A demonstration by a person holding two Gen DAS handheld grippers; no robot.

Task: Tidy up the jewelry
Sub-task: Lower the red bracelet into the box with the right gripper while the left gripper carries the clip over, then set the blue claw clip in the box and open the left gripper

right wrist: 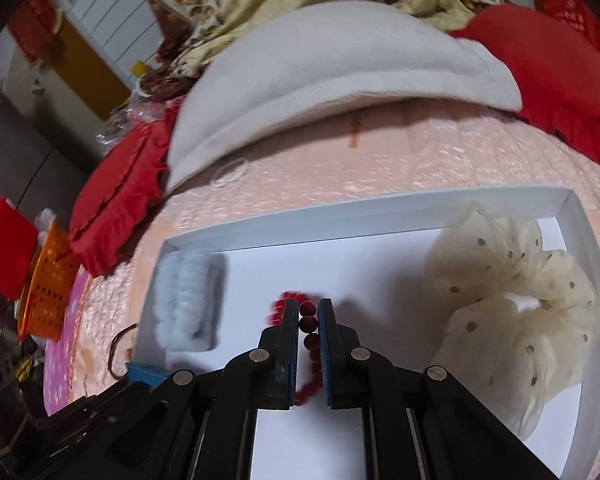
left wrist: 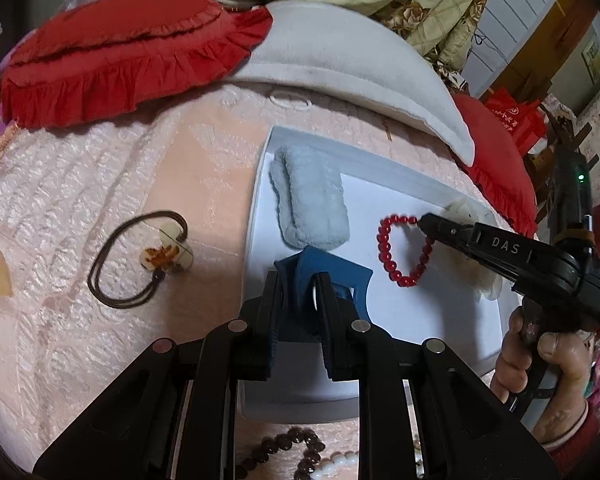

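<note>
White tray walls frame bare floor between the fluffy blue clip at 9 o'clock and the cream scrunchie at 3 o'clock. Red bead bracelet lies flat mid-tray, its loop running toward 12 o'clock. Right gripper is nearly closed around its beads. Left gripper clenches a blue claw clip over the tray's near edge.
</note>
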